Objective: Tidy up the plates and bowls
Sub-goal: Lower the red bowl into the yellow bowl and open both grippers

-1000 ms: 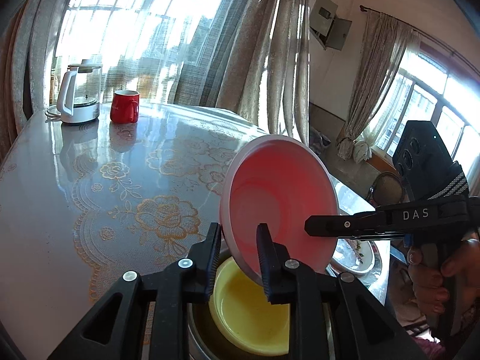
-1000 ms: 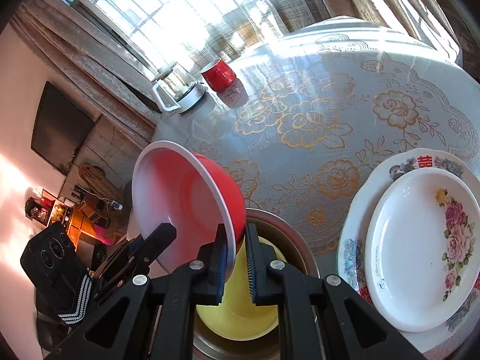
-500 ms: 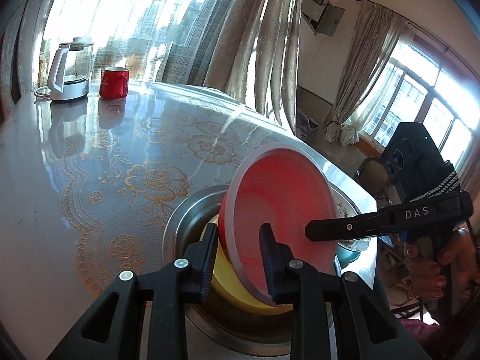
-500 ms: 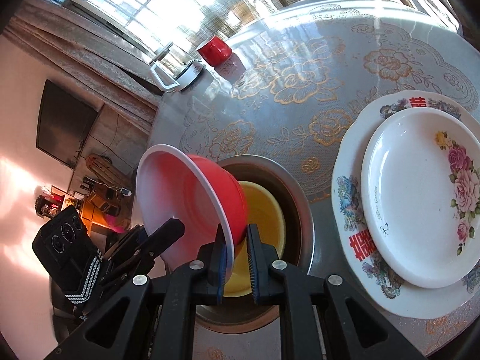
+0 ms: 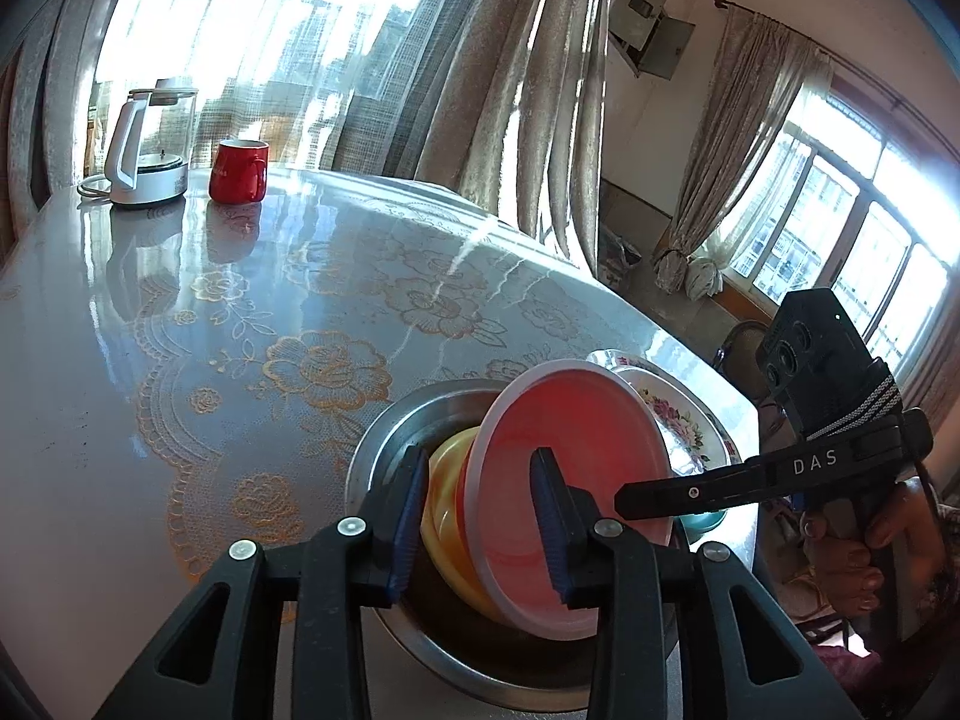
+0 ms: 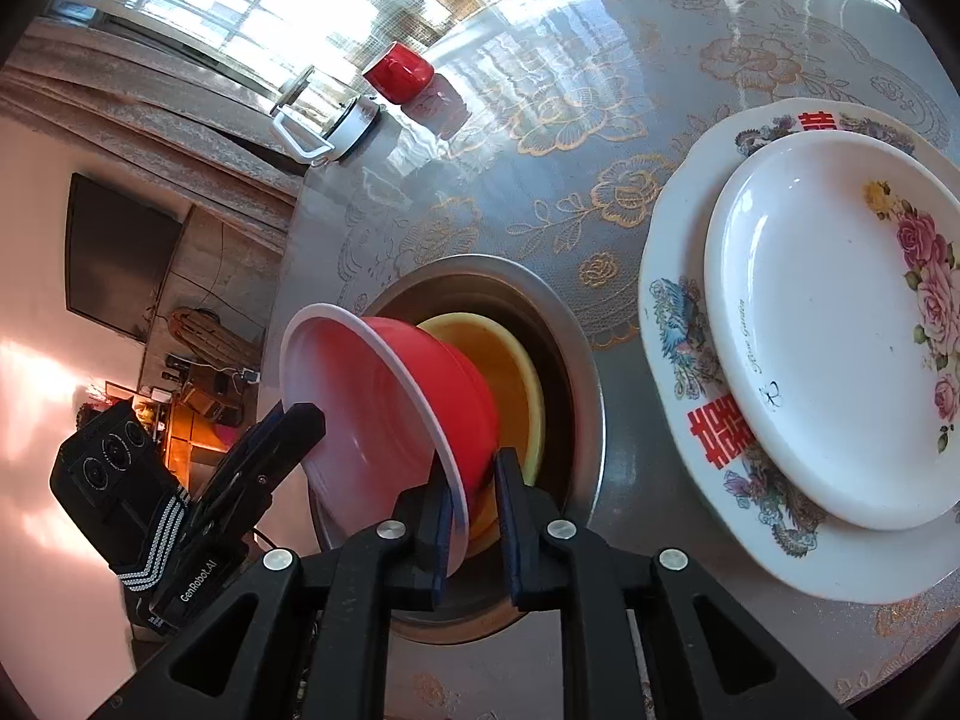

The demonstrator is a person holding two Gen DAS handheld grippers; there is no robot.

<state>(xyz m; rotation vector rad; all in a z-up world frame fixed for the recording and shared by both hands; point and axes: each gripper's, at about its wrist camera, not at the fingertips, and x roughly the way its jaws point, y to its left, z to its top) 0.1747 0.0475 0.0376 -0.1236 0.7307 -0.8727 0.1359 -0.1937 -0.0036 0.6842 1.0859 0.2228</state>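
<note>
Red bowl tipped into the nested bowls on a lace-covered table (image 5: 252,324).
Both grippers angled down: the right gripper (image 6: 474,507) clamped the red bowl (image 6: 432,396) rim over the yellow bowl (image 6: 510,378) and steel basin (image 6: 576,360); the left gripper (image 5: 480,516), jaws opening, straddled the rim, contact unclear.

"DAS" on right gripper (image 5: 624,495); "GenRobot.AI" on left gripper (image 6: 300,420); "Rose Garden" on small plate (image 6: 828,324).

Bowls: three (image 6: 420,384); plates: two (image 6: 828,324); mug (image 5: 238,171); kettle (image 5: 147,147).
</note>
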